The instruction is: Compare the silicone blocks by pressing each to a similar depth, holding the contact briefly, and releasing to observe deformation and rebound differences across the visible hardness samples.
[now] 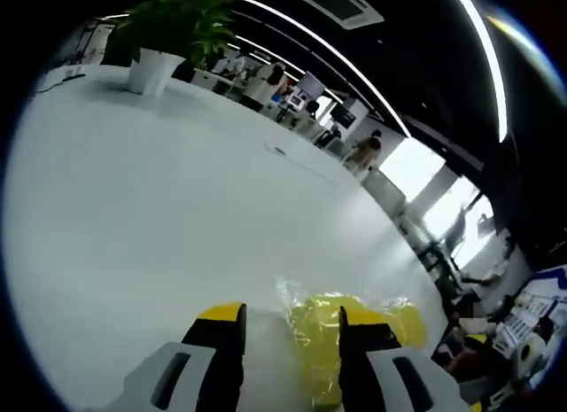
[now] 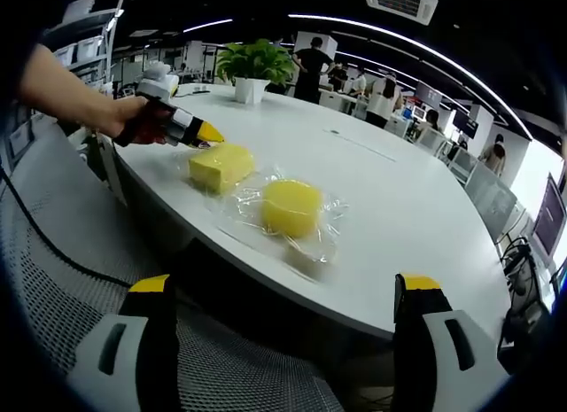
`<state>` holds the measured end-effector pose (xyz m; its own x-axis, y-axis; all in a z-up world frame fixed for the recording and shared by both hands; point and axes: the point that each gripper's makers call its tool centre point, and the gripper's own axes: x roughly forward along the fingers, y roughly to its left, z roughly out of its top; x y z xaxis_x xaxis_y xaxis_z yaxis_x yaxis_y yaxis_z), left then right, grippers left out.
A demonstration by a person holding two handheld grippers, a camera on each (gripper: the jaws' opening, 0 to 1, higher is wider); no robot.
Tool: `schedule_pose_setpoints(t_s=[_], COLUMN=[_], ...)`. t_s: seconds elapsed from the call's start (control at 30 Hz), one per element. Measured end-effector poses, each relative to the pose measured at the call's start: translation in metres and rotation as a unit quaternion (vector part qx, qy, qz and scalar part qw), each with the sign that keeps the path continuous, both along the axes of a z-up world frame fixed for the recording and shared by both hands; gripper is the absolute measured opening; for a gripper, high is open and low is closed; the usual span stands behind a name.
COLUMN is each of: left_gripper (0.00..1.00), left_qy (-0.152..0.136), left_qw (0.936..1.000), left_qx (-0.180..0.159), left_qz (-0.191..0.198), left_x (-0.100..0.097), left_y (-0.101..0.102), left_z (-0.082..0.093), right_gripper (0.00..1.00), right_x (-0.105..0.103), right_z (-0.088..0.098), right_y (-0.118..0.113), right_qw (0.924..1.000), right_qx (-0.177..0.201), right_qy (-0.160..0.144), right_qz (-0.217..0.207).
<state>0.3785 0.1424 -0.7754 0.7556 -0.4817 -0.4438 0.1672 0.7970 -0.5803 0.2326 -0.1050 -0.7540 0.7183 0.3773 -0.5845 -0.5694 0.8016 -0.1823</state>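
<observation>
Hovering half-open and empty, the left gripper is nearing a soft, springy-looking yellow block; the right gripper is gaping wide, empty.

two yellow blocks on white table.

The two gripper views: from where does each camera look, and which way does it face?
Left gripper view: rides on the left hand-held gripper, low over the table, facing across it to a plant; a block lies at its jaws.
Right gripper view: on the right hand-held gripper, off the table's edge above a mesh chair, facing two blocks; a hand shows.
Shared: table, plant, the near block.
</observation>
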Motion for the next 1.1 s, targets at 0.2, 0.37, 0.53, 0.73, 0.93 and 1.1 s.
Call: schedule_pose_setpoints(t_s=[0.2, 0.37, 0.53, 0.73, 0.93, 1.1], left_gripper=[0.22, 0.21, 0.15, 0.01, 0.0, 0.0], left_qy=[0.001, 0.016, 0.012, -0.008, -0.002, -0.057], left_qw=[0.9993, 0.9993, 0.998, 0.9974, 0.9959, 0.9879], left_qx=[-0.034, -0.032, -0.058, -0.069, -0.088, -0.144], left_qz=[0.013, 0.005, 0.019, 0.022, 0.023, 0.003], left_x=[0.008, 0.005, 0.007, 0.012, 0.014, 0.021], left_y=[-0.009, -0.014, -0.011, -0.013, -0.016, -0.029], left_z=[0.006, -0.003, -0.002, 0.002, 0.007, 0.048], right_gripper=[0.96, 0.96, 0.96, 0.96, 0.96, 0.96], right_x=[0.0, 0.0, 0.0, 0.0, 0.001, 0.001], right_z=[-0.001, -0.001, -0.001, -0.002, -0.003, -0.003], right_y=[-0.001, -0.002, -0.003, -0.003, -0.004, -0.004], right_qw=[1.0, 1.0, 1.0, 1.0, 0.9999, 0.9999], right_qx=[-0.002, -0.003, -0.004, -0.005, -0.006, -0.006], right_qy=[0.002, 0.003, 0.004, 0.005, 0.007, 0.008], right_qz=[-0.003, -0.005, -0.005, -0.005, -0.005, -0.004])
